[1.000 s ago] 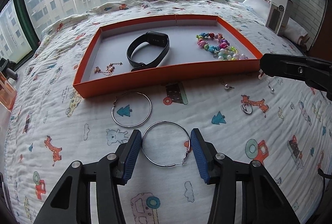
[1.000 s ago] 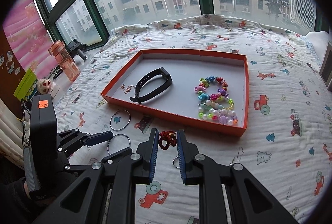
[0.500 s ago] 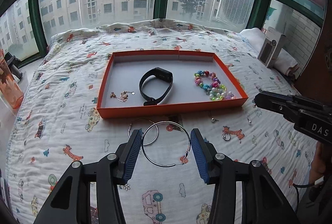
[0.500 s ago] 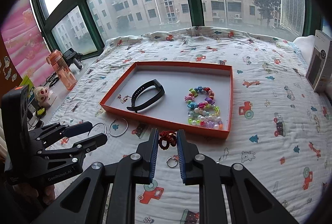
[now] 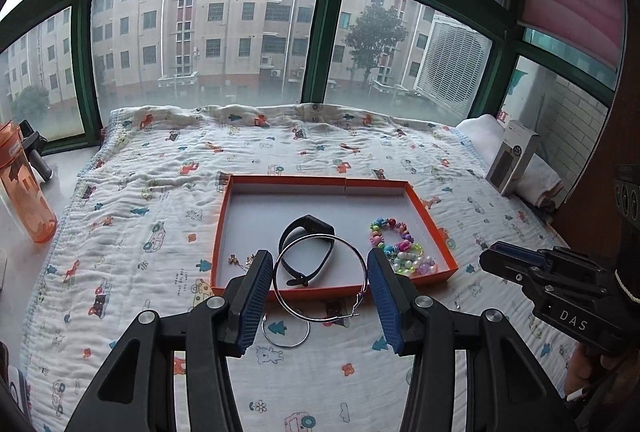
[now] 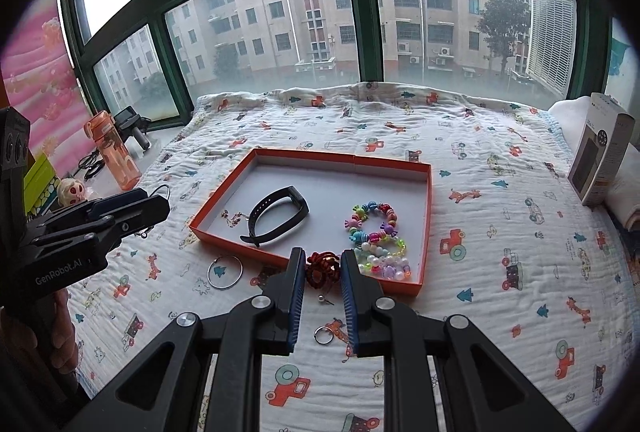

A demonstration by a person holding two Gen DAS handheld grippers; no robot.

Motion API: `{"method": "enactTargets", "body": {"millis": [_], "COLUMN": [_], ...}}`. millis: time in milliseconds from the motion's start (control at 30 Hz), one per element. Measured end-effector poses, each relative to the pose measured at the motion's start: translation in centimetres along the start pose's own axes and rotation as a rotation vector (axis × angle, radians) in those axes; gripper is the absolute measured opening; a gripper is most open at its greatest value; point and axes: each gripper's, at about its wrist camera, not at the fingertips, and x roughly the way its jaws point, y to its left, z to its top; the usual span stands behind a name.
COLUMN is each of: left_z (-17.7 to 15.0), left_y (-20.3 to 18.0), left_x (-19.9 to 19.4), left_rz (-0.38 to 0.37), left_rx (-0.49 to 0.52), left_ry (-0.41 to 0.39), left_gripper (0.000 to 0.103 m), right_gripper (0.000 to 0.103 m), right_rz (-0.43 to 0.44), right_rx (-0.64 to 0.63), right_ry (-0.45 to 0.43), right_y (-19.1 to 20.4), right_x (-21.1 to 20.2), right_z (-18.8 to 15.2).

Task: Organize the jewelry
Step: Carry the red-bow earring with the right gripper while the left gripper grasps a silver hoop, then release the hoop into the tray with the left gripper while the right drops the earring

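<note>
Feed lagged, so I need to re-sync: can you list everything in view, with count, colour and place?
Tray: one, orange, mid-blanket.
Watch band: one, black, in tray.
Bead bracelets: cluster, multicoloured, tray's right side.
Chain: one, rose-gold, tray's left corner.
Hoop earring: one, silver, between the left fingers.
Second hoop: one, silver, on blanket before tray.
Red hair tie: one, between the right fingers.
Small ring: one, silver, on blanket.
Stud: one, pearl, on blanket.
Bottle: one, orange, windowsill.
Box: one, white-grey, far right.
Left gripper: holding hoop earring.
Right gripper: holding hair tie.
</note>
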Motion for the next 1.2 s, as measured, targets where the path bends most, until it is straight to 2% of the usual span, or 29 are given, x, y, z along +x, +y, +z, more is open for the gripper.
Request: {"method": "enactTargets", "body": {"millis": [200, 467, 867, 1200], "left_z": [1.9, 2.8, 3.6, 2.7], "left_y": [0.4, 1.1, 2.3, 5.2], "left_x": [-0.1, 1.0, 5.7, 11.0], "left_rz": [0.006, 0.014, 0.035, 0.052], "left_rx": [0.007, 0.008, 0.012, 0.003], "left_ry": [-0.034, -0.037, 0.001, 0.075], "left_gripper": [0.052, 0.052, 0.052, 0.052], "right_gripper": [0.021, 0.021, 0.021, 0.021], "right_rz": [-0.014, -0.025, -0.043, -0.048], "right_rx": [-0.007, -0.007, 0.006, 0.025], "right_ry": [-0.011, -0.015, 0.003, 0.081], "right_y": [-0.1, -0.5, -1.8, -3.2], "right_x": [0.2, 0.9, 3.7, 8.1], "right_z": [0.7, 1.4, 2.6, 2.1]}}
